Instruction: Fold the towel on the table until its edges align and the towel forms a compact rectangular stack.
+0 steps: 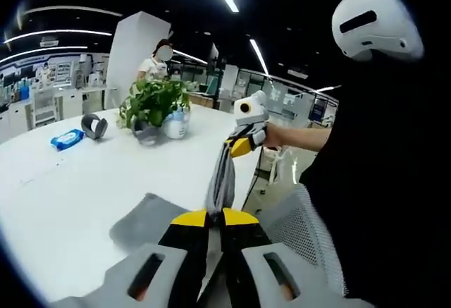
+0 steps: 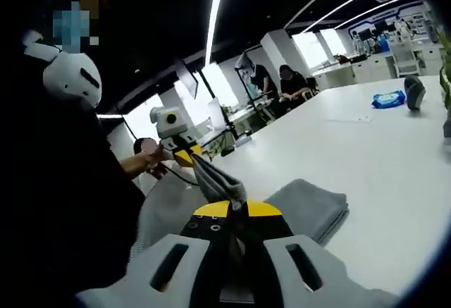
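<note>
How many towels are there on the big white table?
1. The grey towel is partly on the white table near its edge; one end is lifted, pinched between the left gripper and right gripper. None seems hidden.

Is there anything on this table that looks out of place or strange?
The grey towel is not flat: both grippers hold it stretched up off the white table, while its other part lies folded at the table's edge. Nothing looks spilled or damaged.

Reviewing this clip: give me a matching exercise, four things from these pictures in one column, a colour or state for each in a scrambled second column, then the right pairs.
Things:
1. towel
2. potted plant
3. wipes packet
4. table

Colour or state:
A. blue, lying flat
B. white, bearing the rest
C. grey, stretched between both grippers
D. green, leafy

Pairs: 1-C, 2-D, 3-A, 4-B
</note>
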The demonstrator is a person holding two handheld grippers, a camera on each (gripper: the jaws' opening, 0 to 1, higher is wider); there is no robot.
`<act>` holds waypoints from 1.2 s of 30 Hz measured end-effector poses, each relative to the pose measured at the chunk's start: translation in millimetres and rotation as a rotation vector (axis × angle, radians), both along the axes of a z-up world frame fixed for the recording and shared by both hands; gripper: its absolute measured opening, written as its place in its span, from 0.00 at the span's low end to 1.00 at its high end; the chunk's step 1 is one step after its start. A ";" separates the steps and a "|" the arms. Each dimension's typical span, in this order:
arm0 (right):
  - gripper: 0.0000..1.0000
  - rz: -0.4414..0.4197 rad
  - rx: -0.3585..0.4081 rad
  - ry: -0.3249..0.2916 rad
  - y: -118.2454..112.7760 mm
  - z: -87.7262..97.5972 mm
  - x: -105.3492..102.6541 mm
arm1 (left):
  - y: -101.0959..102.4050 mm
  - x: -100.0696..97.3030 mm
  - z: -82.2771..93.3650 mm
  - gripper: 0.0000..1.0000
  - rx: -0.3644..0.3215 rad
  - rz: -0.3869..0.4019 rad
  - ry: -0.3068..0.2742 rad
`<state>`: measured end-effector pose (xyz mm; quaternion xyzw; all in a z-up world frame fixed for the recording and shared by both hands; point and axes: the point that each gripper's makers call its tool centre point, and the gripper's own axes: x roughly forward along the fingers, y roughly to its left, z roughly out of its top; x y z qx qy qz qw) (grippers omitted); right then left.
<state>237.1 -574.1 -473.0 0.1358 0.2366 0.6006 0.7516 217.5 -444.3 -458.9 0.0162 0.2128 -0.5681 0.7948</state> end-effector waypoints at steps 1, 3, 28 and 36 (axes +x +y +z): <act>0.03 0.000 0.000 0.021 -0.1 -2.0 2.1 | 0.5 3.8 -1.9 0.06 -0.002 -0.002 0.009; 0.03 0.002 -0.009 0.064 0.8 -8.7 8.8 | 1.6 14.6 -7.6 0.06 0.001 -0.001 0.031; 0.03 -0.087 0.041 0.498 15.2 -69.7 96.8 | 22.3 112.6 -79.8 0.05 -0.078 0.100 0.431; 0.03 -0.135 0.001 0.573 18.7 -101.1 111.5 | 27.2 132.5 -116.8 0.05 -0.088 0.190 0.523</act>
